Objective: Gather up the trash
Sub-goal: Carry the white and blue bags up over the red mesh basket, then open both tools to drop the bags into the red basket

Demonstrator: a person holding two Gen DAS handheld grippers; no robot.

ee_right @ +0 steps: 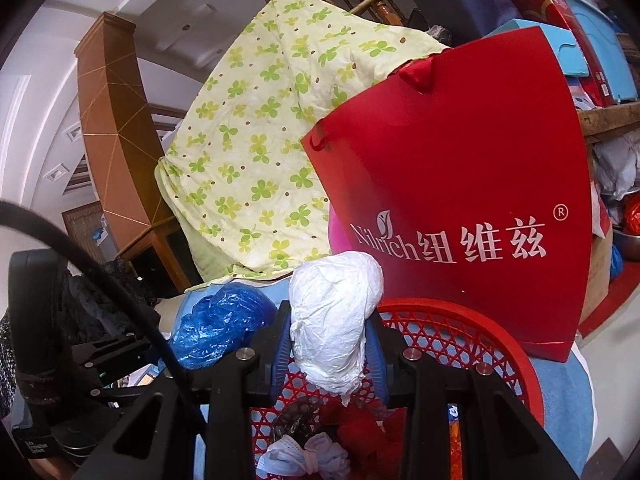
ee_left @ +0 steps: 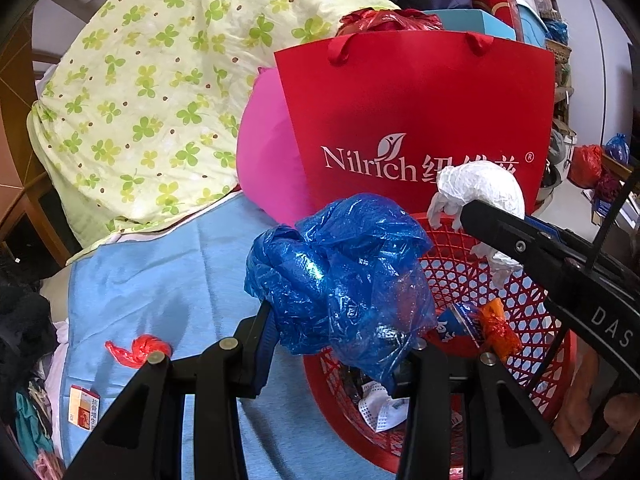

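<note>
red paper bag (ee_left: pixel 416 120) printed "nilrich" with chinese characters stands behind a red mesh basket (ee_left: pixel 516 292). left tongs (ee_left: pixel 340 320) clamp a crumpled blue plastic bag (ee_left: pixel 344 268) at the basket's rim; right tongs (ee_right: pixel 330 344) clamp a white wad (ee_right: pixel 334 316) over it.

A glossy translucent blue is being shown by the crumpled plastic bag (ee_left: pixel 340 276). Plain white is being shown by the wadded bag (ee_right: pixel 334 320). The lattice-walled basket (ee_left: pixel 532 312) is being seen in red. The paper bag (ee_left: pixel 416 120), red, is being marked with white lettering. The quilt (ee_left: pixel 160 92) is being patterned with green clovers and brown dots on pale yellow. The sheet (ee_left: pixel 160 280) is being seen in light blue.
</note>
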